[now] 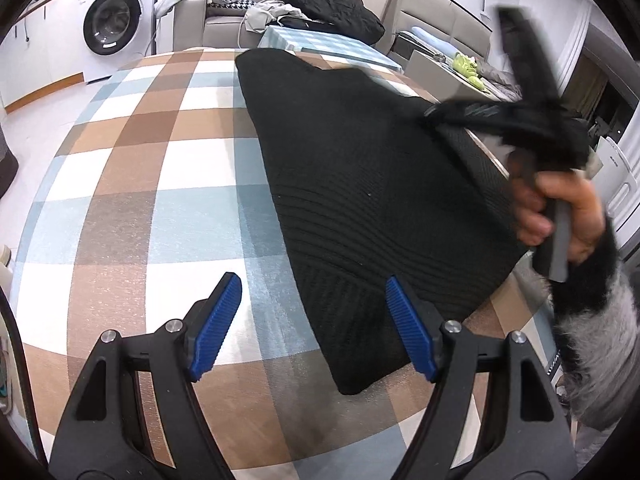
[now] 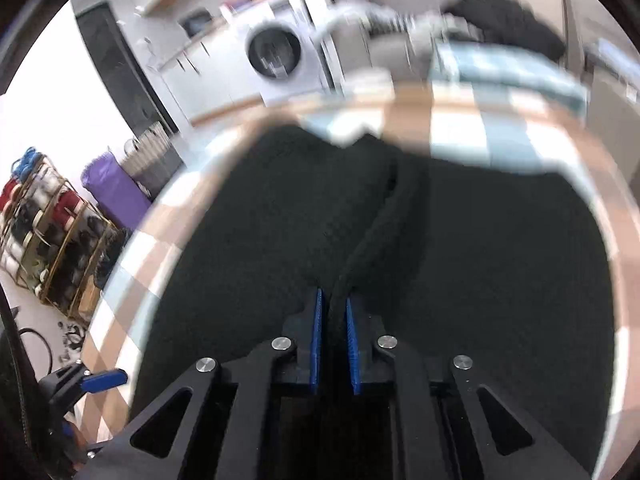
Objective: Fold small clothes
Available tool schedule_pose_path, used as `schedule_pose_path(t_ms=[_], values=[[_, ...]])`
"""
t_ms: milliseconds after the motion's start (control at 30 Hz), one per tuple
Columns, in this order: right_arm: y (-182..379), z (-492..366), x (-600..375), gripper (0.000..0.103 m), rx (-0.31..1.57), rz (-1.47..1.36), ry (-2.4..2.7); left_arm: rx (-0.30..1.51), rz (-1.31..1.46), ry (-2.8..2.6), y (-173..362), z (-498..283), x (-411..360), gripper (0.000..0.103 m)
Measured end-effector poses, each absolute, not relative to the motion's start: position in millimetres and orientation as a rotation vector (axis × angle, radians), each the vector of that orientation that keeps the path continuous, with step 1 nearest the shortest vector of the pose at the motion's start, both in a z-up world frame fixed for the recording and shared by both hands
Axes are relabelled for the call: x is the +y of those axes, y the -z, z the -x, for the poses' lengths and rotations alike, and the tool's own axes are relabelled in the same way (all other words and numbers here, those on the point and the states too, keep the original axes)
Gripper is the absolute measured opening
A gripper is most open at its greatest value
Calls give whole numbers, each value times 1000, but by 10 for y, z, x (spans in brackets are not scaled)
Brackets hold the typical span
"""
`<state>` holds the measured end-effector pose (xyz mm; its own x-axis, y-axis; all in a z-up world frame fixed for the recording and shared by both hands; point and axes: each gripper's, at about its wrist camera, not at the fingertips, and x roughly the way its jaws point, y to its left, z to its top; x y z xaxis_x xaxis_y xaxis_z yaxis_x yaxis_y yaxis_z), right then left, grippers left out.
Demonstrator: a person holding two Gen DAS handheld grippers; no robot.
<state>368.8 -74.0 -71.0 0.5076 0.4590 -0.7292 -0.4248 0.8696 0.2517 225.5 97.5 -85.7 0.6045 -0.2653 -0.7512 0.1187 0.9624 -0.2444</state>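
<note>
A black knitted garment [image 1: 360, 184] lies on the checked tablecloth [image 1: 152, 168], spread from the far middle toward the near right. My left gripper [image 1: 316, 320] is open and empty, low over the cloth at the garment's near left edge. My right gripper [image 2: 334, 308] is shut on a bunched edge of the black garment [image 2: 280, 220] and lifts it. In the left wrist view the right gripper [image 1: 440, 114] shows blurred at the far right, pinching the garment's edge, with a hand on its handle.
A washing machine [image 1: 112, 20] stands far left. A sofa with a black jacket [image 1: 336, 8] and loose clothes lies behind the table. A second checked table [image 1: 320, 42] stands beyond. A shoe rack [image 2: 44, 236] and a purple bag [image 2: 112, 188] stand on the floor at left.
</note>
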Motion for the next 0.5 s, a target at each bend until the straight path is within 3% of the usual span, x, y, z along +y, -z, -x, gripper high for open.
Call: schedule_pose_path(t_ms=[100,233,400,433,467,500], values=[[538,-3631,-913,10,861,-35,-478,898,186,216,865,-2273,1000,73],[800,-3808,-1080,11,938,-6,-376,902,196,212,879,-2272,1008,73],[963,-3775,-1245,29,1039,-112,-449,892,183,194,849,-2265,980,73],[962,-3673,-1307,41,1046,-138,-476,891,183,197,843,-2266,974,73],[975,-3552,-1354,46,1046,-154,-485,890,184,200,837,-2269,967,73],[974,-3417,-1430,46,1047,-177,-503,888,185,206,833,-2269,953,73]])
